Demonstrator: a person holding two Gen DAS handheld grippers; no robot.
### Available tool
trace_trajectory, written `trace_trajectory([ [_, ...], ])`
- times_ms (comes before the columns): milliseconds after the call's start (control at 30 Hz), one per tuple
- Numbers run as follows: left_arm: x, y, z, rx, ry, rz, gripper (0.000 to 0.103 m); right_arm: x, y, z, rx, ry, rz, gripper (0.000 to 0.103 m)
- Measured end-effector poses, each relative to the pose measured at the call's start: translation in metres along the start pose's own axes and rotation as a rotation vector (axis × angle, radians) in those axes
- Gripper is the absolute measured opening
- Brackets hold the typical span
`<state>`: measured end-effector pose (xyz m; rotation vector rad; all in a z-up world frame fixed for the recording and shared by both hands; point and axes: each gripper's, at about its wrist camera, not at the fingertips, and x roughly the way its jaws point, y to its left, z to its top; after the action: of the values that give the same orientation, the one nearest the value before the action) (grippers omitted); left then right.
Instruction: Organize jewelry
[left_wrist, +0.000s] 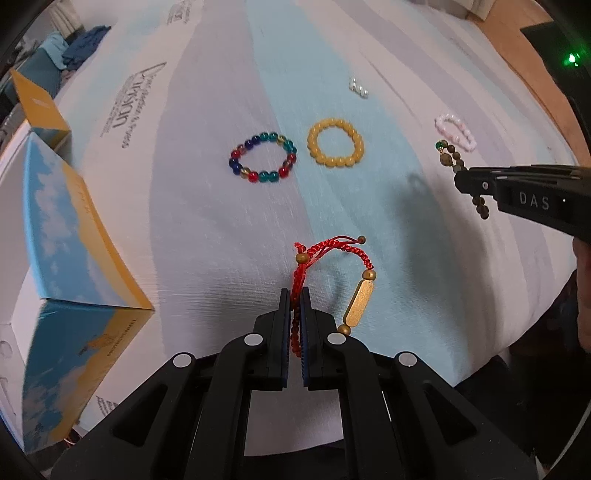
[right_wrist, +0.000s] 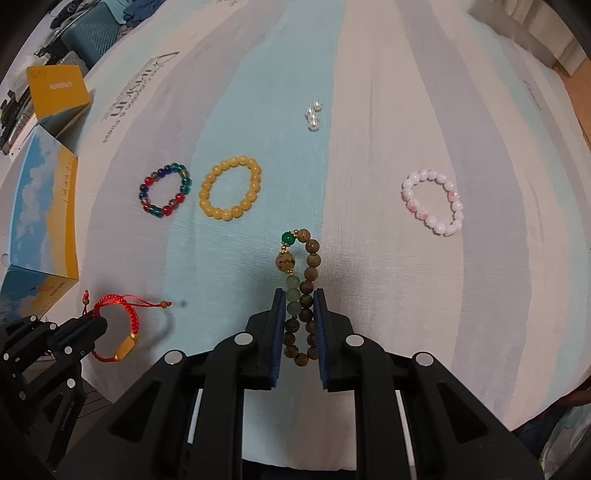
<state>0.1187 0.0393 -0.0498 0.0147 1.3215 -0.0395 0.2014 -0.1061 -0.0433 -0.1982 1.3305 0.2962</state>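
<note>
Lower centre of the left wrist view: left gripper (left_wrist: 294, 295) pinches the red cord bracelet (left_wrist: 334, 275) by its limp, light braid, gold bar dangling. Lower centre of the right wrist view: right gripper (right_wrist: 300, 297) clamps the wooden bead bracelet (right_wrist: 301, 291) across both strands; rounded beads probably slip, so grip between them.

Red cord bracelet (left_wrist: 334, 266) with gold bar; brown-and-green beads (right_wrist: 301, 295); yellow (right_wrist: 231, 193), pink-white (right_wrist: 434, 201), multicolour (right_wrist: 165, 190) bracelets; striped blue-white cloth (right_wrist: 369, 147).
</note>
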Motion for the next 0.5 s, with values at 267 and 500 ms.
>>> trace_trajectory([
  [267, -0.028, 0.007, 0.002, -0.014, -0.047, 0.027, 0.003, -0.026, 0.007, -0.001, -0.01, -0.042, 0.004, 0.014],
  [500, -0.047, 0.015, -0.001, -0.027, -0.072, 0.045, 0.003, -0.043, 0.019, -0.004, -0.02, -0.075, 0.008, 0.014],
])
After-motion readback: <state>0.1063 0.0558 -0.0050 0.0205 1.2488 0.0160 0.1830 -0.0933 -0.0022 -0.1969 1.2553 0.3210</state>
